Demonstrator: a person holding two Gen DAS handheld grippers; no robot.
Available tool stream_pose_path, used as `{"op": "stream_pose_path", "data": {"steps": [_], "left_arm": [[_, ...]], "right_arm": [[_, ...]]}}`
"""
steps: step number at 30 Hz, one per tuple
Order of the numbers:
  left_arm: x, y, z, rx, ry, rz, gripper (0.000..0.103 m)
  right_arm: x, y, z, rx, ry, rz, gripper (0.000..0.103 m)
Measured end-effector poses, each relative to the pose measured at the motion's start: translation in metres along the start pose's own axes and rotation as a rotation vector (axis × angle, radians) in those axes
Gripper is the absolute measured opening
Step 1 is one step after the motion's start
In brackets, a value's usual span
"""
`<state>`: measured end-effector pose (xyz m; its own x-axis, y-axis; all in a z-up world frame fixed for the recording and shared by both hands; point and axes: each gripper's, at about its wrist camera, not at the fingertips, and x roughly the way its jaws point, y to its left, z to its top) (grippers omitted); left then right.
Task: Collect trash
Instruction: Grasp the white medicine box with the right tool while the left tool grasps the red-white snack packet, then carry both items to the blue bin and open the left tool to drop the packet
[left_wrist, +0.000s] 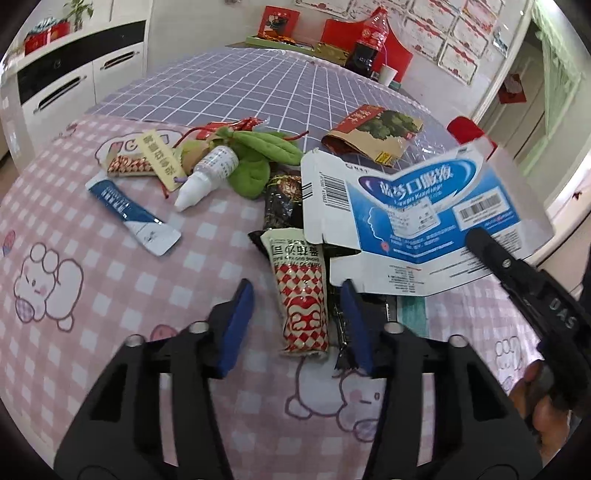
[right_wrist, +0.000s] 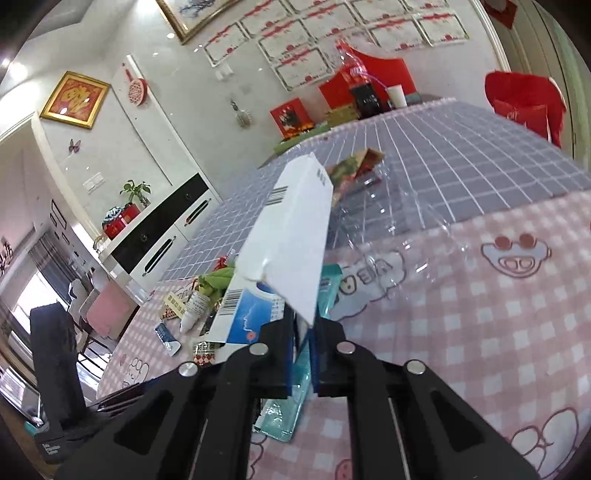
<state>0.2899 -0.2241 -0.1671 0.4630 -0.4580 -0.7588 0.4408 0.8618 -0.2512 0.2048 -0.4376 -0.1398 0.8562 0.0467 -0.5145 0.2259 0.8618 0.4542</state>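
The right gripper (right_wrist: 303, 354) clamps a flattened blue-and-white cardboard medicine box (left_wrist: 424, 210) hiding black wrappers, while the left gripper (left_wrist: 295, 295) straddles, unclosed, a red-checked snack packet (left_wrist: 301, 295), its print blurred.

Left gripper (left_wrist: 295, 321) seemingly parted; right gripper (right_wrist: 303, 332) clamped.

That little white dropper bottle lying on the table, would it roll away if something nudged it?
Probably yes: the dropper bottle lies on its side and looks round, so a sideways push could roll it. The green cloth touching it might stop it that way. It looks small and plastic, so likely light and not fragile.
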Motion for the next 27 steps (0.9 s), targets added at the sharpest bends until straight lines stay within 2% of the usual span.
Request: {"op": "stream_pose_path", "data": {"steps": [2,4,9,19,27], "left_arm": [[0.002,-0.003,0.000,0.016,0.003,0.014,0.034],[0.002,-0.004,0.000,0.024,0.004,0.018,0.024],[-0.008,0.003,-0.001,-0.019,-0.029,-0.043,0.018],[-0.067,0.016,-0.003,-0.041,-0.170,-0.124,0.016],[-0.119,0.056,-0.019,-0.084,-0.236,-0.102,0.016]], "right_arm": [[-0.002,0.003,0.001,-0.018,-0.015,-0.002,0.007],[-0.004,0.007,0.000,-0.035,-0.025,-0.004,0.007],[-0.013,0.015,-0.002,-0.058,-0.058,-0.013,0.006],[-0.056,0.054,0.003,-0.139,-0.194,-0.005,0.005],[-0.071,0.103,-0.010,-0.199,-0.207,0.035,0.005]]}}
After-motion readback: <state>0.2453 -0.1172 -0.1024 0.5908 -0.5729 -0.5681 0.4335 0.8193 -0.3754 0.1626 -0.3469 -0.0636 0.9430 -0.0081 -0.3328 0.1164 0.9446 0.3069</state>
